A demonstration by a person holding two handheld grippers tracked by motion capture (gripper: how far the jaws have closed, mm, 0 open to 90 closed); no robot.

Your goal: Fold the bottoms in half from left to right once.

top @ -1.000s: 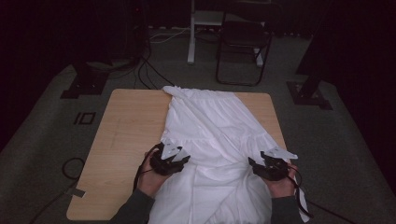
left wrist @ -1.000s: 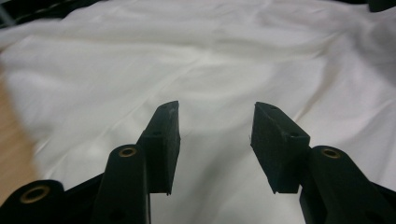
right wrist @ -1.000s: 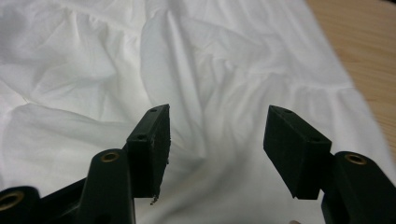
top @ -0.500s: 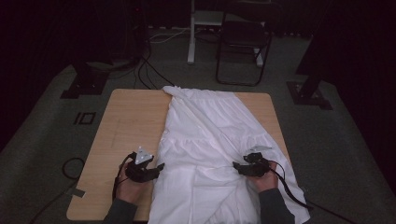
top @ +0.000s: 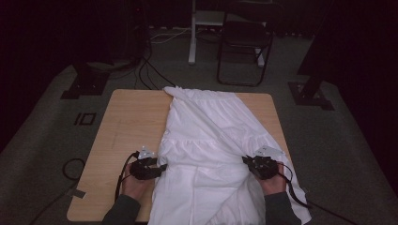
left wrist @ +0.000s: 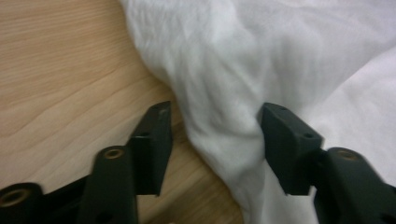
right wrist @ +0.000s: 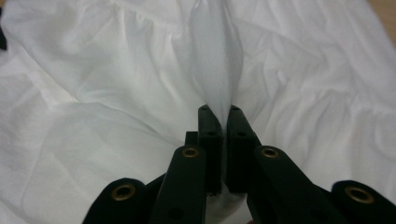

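White garment — crinkled, gathered seam, spread down the wooden table

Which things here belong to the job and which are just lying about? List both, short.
In the job: white garment; left gripper, jaws open around its edge; right gripper, shut on a fold; table.
Lying about: folding chair; floor cables.

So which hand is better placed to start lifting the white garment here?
The right. The right gripper is shut on a fold of the white garment. The left gripper has just been closing, but its jaws stand apart around the garment's edge on the table.
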